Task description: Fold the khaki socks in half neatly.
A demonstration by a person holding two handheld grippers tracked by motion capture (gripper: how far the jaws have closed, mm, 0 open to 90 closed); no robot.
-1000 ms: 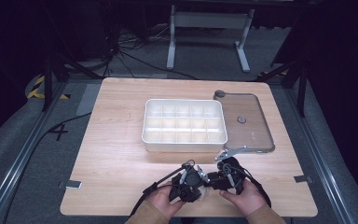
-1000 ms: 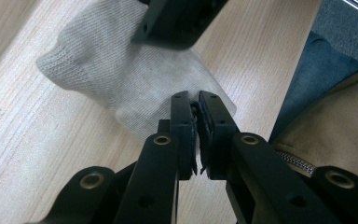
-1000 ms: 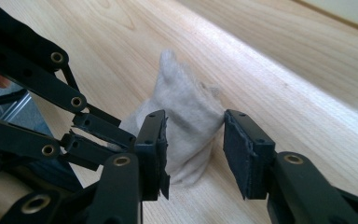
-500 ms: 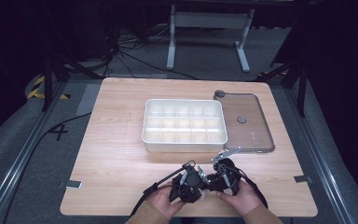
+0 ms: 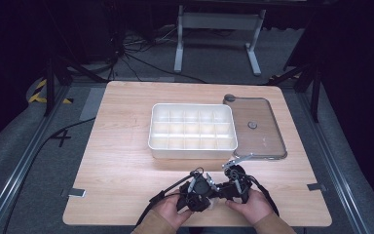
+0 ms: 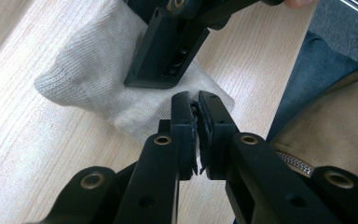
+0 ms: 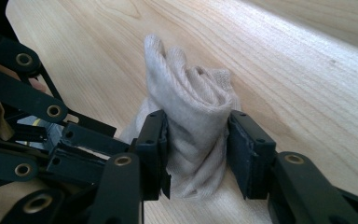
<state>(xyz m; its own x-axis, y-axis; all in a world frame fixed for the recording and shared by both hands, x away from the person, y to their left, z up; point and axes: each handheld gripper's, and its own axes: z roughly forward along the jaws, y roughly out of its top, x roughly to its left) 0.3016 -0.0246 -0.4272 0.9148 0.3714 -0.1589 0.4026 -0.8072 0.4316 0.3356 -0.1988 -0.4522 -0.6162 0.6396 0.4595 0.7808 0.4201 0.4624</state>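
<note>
Both grippers meet at the table's near edge in the high view, left gripper (image 5: pixel 200 191) and right gripper (image 5: pixel 233 185), just before the empty white plastic compartment tray (image 5: pixel 193 146). Left gripper view: jaws pinched nearly closed on a fold of the off-white knitted cloth (image 6: pixel 98 88). Right gripper view: jaws, just closing, squeeze the bunched cloth (image 7: pixel 193 126), its long axis standing upright off the wooden table (image 7: pixel 307 79).

A light wood table (image 5: pixel 126 161) stands in the middle of a dark room. The floor (image 5: pixel 29 165) around it is grey, w/ a metal rail (image 5: pixel 22 168) on the left side and another rail (image 5: pixel 343 168) on the right. Black cables (image 5: pixel 141 61) lie on the floor behind the table, near a grey metal stand (image 5: pixel 217 22). Yellow-black tape (image 5: pixel 41 92) is at the left. The back of the room is black; light falls mostly on the table top.
</note>
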